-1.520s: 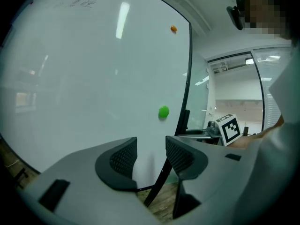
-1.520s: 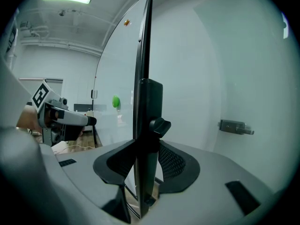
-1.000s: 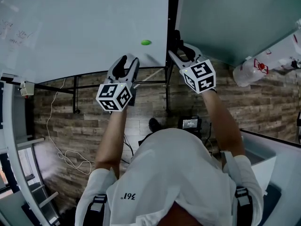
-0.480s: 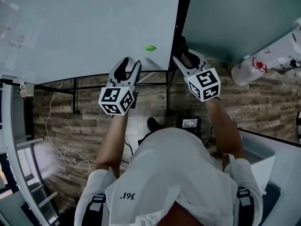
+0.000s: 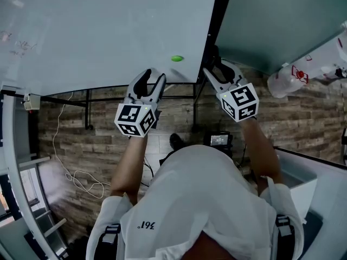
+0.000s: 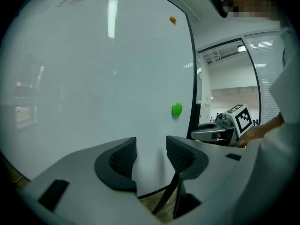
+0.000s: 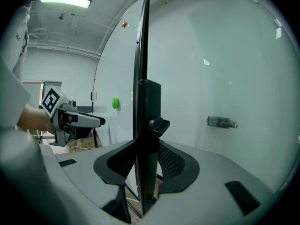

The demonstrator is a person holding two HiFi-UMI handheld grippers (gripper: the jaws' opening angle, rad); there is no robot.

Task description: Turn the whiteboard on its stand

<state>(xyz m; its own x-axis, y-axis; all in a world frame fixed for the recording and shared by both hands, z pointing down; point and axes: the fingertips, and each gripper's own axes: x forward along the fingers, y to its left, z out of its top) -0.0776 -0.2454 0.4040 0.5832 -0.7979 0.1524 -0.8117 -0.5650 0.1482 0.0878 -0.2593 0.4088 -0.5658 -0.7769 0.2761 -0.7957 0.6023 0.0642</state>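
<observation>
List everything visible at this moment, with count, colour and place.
whiteboard: one, white, ahead-left
stand post: one, black, at the whiteboard's right edge
green magnet: one, low near that edge
orange magnet: one, high on the whiteboard
cable: one, white, on the floor
floor: brown wood planks
wall panel: one, pale grey, right of the post
left gripper: grey, jaws apart, empty
right gripper: grey, closed on the stand post

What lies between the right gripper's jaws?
The black stand post, with its knob just above the jaws, fills that gap, clamped by the right gripper. The right gripper view shows it.
</observation>
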